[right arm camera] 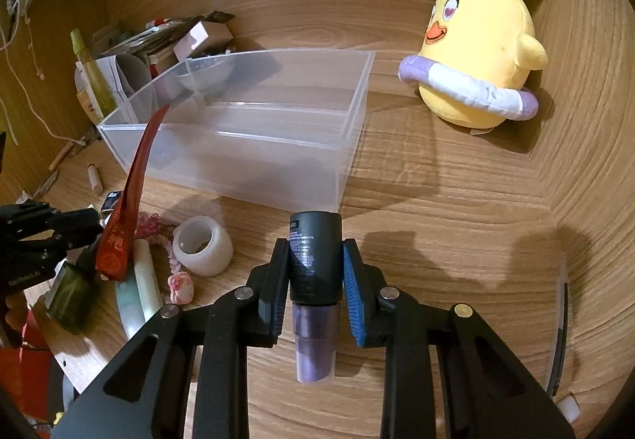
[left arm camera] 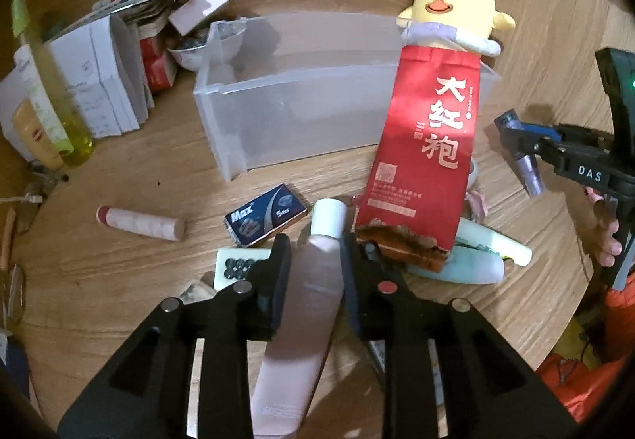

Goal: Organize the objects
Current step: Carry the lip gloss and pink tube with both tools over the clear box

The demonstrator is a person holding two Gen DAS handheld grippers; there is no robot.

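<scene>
Wood-grain desk (right arm camera: 436,220), and plenty was strewn on it. At the far left edge a yellow-green bottle (left arm camera: 75,129) leaned by a heap of papers and boxes. Nearer the middle a pale pink stick (left arm camera: 139,222) and a blue Max box (left arm camera: 266,218) lay loose. Behind them stood the clear plastic bin (left arm camera: 293,76), well in from the front edge and looking bare inside.

Now the left gripper (left arm camera: 317,256): its fingers sat on either side of a pink tube (left arm camera: 313,280), close against it. A tall red tea bag (left arm camera: 428,153) stood up from beside the right finger. Which of the two it actually had pinched, I couldn't tell. The bag's top crossed the bin's right end, just in front of the yellow plush chick (left arm camera: 456,6).

On the right, the right gripper (right arm camera: 315,246) was clamped on a dark-capped purple bottle (right arm camera: 315,232), cap pointing at the bin's near right corner. A white tape roll (right arm camera: 204,244) sat on the desk just to its left.

Trouble I'd expect: that bag is tall and floppy, so a quick swing could snag the bin rim or topple the chick. The bottle was gripped on its smooth cap, so it might slip through. Both tools were aimed at the same end of the bin and could clash there.
</scene>
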